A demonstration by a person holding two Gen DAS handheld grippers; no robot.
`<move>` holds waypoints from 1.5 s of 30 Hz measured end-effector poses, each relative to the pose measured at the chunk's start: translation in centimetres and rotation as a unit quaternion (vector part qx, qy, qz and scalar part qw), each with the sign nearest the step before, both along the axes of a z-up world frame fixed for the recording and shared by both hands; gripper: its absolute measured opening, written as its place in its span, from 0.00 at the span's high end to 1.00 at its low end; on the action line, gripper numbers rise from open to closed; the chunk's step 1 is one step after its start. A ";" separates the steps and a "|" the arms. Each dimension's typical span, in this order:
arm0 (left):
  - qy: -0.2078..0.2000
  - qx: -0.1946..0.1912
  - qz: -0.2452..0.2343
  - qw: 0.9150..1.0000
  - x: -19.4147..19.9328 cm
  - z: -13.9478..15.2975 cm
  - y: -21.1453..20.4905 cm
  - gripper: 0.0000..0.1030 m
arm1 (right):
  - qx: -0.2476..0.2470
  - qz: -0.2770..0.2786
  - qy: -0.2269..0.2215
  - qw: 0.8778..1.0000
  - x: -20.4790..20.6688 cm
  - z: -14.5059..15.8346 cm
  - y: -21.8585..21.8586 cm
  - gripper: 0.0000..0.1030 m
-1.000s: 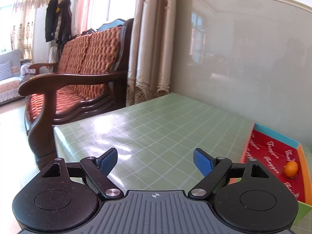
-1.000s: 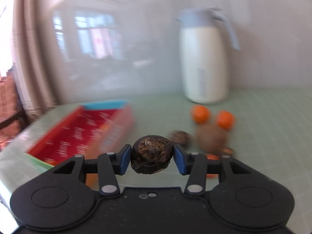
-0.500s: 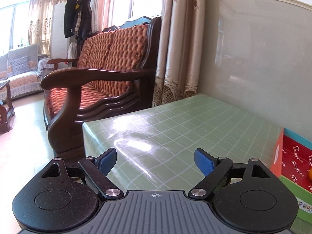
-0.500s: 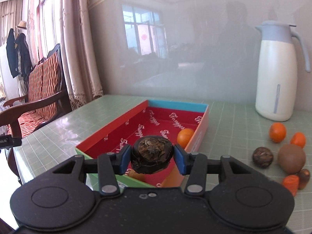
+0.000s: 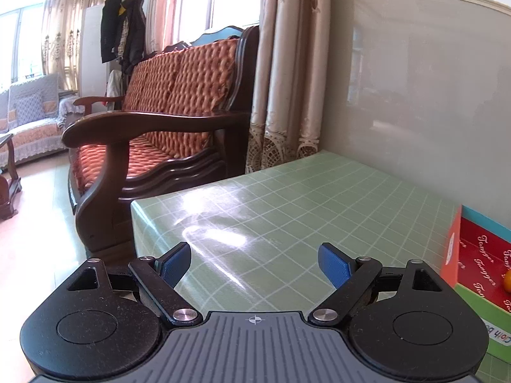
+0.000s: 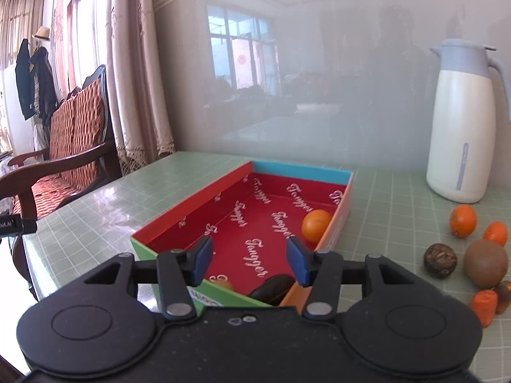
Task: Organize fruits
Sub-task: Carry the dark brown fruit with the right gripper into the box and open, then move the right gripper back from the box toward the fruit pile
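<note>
- Two fruits lie in your shallow red-lined cardboard box with the blue end wall [image 6: 300,167]: a round orange citrus [image 6: 316,225] against its right wall, and a dark, glossy, rounded fruit [image 6: 271,289] at the near right corner, below your gripper.
- Your right gripper [image 6: 246,257] hangs over the near end of the box; its jaws are opening, with nothing between the blue pads. I judge the drop step as finishing.
- Your left gripper [image 5: 252,263] stands wide open and empty over the green checked tablecloth [image 5: 287,210], with the box just at its right.
- Next, I reckon, you swing the right gripper to the loose pile right of the box, beside the white jug with the pale blue lid [image 6: 463,121]; it calls for open jaws and a level approach.
- That pile holds a large brown round fruit [image 6: 485,263], a smaller dark wrinkled one [image 6: 440,260] and two small orange citrus [image 6: 463,220], close together.
- A stubby orange piece [image 6: 484,306] lies nearest you.
</note>
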State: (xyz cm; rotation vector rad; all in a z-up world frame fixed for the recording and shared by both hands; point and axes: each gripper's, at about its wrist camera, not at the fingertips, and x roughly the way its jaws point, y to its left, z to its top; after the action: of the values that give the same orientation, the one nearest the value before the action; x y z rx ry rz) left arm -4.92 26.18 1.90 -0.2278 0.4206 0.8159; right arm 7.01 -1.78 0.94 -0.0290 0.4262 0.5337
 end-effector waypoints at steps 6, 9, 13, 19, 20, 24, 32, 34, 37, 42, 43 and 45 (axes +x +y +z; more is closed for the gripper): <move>0.000 0.008 -0.029 1.000 1.1 0.2 -2.2 0.16 | 0.008 -0.048 -0.008 0.999 0.0 0.5 -2.7 0.38; -0.001 0.016 -0.053 0.998 1.8 0.4 -3.9 0.16 | 0.008 -0.079 -0.004 0.997 0.2 0.5 -4.4 0.38; -0.002 0.030 -0.094 0.995 3.0 0.7 -6.7 0.16 | 0.006 -0.133 -0.001 0.991 0.2 0.4 -7.2 0.30; -0.010 0.066 -0.162 0.985 4.2 1.0 -12.1 0.16 | 0.020 -0.199 0.015 0.980 0.1 0.3 -12.3 0.29; -0.012 0.068 -0.177 0.982 4.4 1.1 -13.0 0.16 | 0.023 -0.210 0.015 0.977 0.0 0.3 -13.1 0.29; -0.018 0.080 -0.246 0.966 5.0 1.2 -16.6 0.16 | 0.024 -0.248 0.018 0.968 -0.5 0.1 -16.0 0.24; -0.011 0.093 -0.354 0.930 7.0 1.0 -23.4 0.16 | 0.016 -0.317 0.018 0.948 -1.7 -0.2 -20.8 0.24; -0.008 0.092 -0.368 0.925 7.4 0.9 -24.6 0.16 | 0.011 -0.332 0.016 0.943 -2.0 -0.2 -21.6 0.24; -0.002 0.091 -0.382 0.920 8.1 0.6 -26.0 0.16 | 0.008 -0.348 0.014 0.937 -2.4 -0.3 -22.8 0.23; 0.011 0.087 -0.397 0.914 9.0 0.1 -27.5 0.16 | 0.001 -0.378 0.012 0.926 -2.8 -0.5 -24.8 0.20; 0.013 0.087 -0.398 0.913 9.2 0.0 -27.7 0.16 | 0.001 -0.384 0.011 0.923 -2.9 -0.5 -25.1 0.20; 0.017 0.087 -0.403 0.911 9.7 0.0 -28.2 0.16 | 0.001 -0.393 0.012 0.919 -3.0 -0.6 -25.8 0.20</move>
State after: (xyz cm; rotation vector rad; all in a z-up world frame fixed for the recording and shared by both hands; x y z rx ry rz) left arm 4.74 -2.05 1.87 0.1329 0.4224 0.0366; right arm 4.01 -27.55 0.35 0.1483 0.4222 -0.2624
